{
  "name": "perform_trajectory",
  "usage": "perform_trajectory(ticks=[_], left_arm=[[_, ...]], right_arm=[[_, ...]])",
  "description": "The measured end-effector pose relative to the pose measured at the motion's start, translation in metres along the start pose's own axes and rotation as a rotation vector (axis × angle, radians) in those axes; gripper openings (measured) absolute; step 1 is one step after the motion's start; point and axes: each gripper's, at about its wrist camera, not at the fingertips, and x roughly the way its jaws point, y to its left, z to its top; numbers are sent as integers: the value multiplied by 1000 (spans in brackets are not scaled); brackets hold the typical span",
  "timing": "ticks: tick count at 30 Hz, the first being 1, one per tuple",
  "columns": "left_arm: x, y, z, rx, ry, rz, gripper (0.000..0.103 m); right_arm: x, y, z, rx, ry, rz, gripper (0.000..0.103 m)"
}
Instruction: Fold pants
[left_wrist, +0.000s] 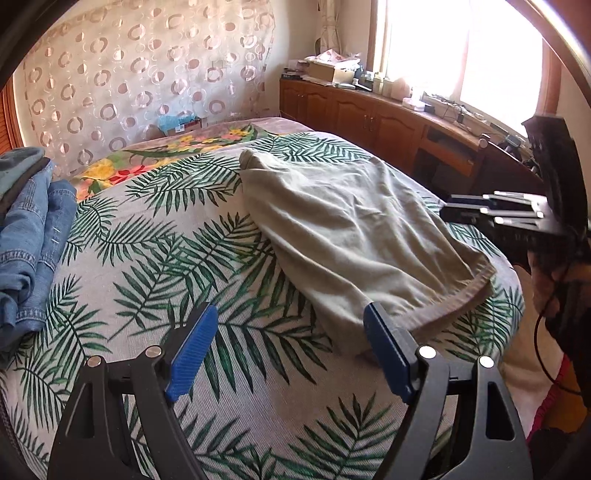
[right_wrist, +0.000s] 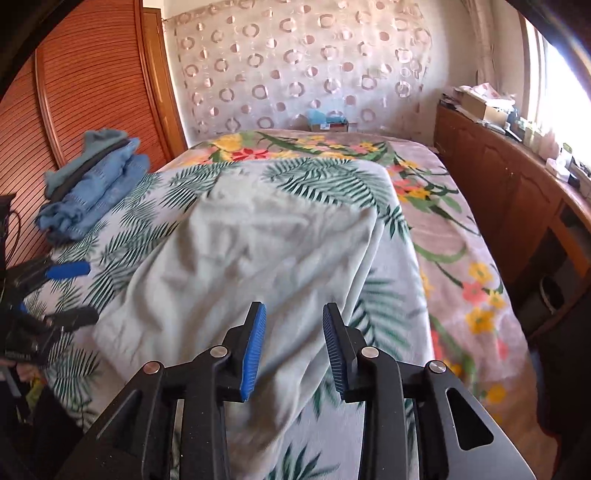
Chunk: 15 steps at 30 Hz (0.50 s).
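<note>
The pants (left_wrist: 351, 229) are lying on the bed (left_wrist: 229, 369), seemingly folded in half with creases left to flatten. The left tool (left_wrist: 288, 347) is hovering wide open and empty; the right tool (right_wrist: 293, 343) is hanging partly open, gripping nothing.

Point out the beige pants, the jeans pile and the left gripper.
Beige pants (left_wrist: 351, 225): left wrist view, middle of the cloth.
Jeans pile (right_wrist: 99, 192): right wrist view, top fold.
Left gripper (left_wrist: 290, 354): left wrist view, between the fingertips.
</note>
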Motion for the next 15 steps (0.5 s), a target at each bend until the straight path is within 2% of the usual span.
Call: perform_trajectory(ticks=[7, 10, 12, 15], left_arm=[[-5, -4, -15, 9, 12, -8, 82], [-1, -7, -20, 24, 28, -9, 75], [1, -9, -20, 29, 34, -14, 75], [6, -13, -17, 42, 40, -29, 66]], right_arm=[[-7, 7, -14, 1, 14, -10, 33], [-7, 6, -18, 4, 24, -16, 33], [-9, 6, -18, 14, 23, -10, 33], [-9, 7, -19, 15, 22, -13, 33]])
